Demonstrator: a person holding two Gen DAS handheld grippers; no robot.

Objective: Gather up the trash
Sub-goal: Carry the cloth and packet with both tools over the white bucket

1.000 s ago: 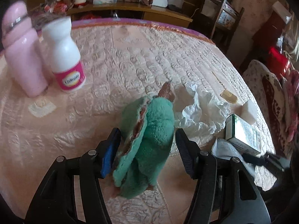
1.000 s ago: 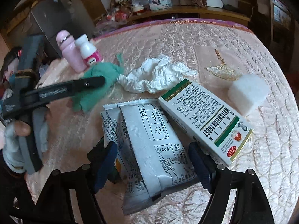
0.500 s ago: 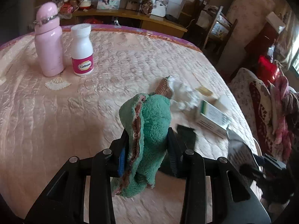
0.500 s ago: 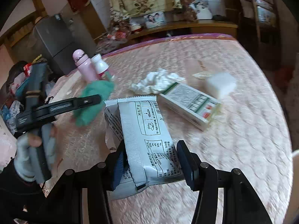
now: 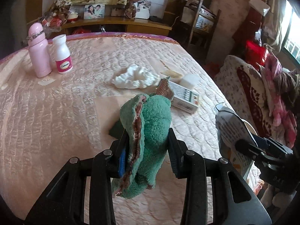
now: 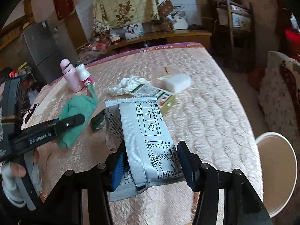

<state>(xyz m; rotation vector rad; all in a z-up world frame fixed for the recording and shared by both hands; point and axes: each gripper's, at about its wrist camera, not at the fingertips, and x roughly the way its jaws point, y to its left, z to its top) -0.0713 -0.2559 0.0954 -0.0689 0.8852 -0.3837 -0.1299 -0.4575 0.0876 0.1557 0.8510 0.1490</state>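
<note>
My left gripper (image 5: 148, 148) is shut on a fuzzy green cloth (image 5: 150, 129), lifted above the pink quilted bed (image 5: 56, 112); the same green cloth (image 6: 78, 108) shows in the right wrist view. My right gripper (image 6: 151, 166) is shut on a grey-white snack packet (image 6: 146, 138), held up over the bed's near edge; that packet (image 5: 230, 129) appears at the right of the left wrist view. A crumpled white tissue (image 5: 135, 76), a green-and-white medicine box (image 5: 183, 97) and a white foam block (image 5: 189, 80) lie on the bed beyond.
A pink bottle (image 5: 38, 50) and a white pill bottle (image 5: 62, 54) stand at the bed's far left. A white round bin (image 6: 277, 170) sits on the floor off the bed's right edge. A patterned chair (image 5: 249, 90) and wooden shelves (image 5: 198, 24) stand beyond.
Both grippers closed on their items and rose, pulling back from the bed: the left on the green cloth, the right on the packet. The bin has come into the right wrist view.
</note>
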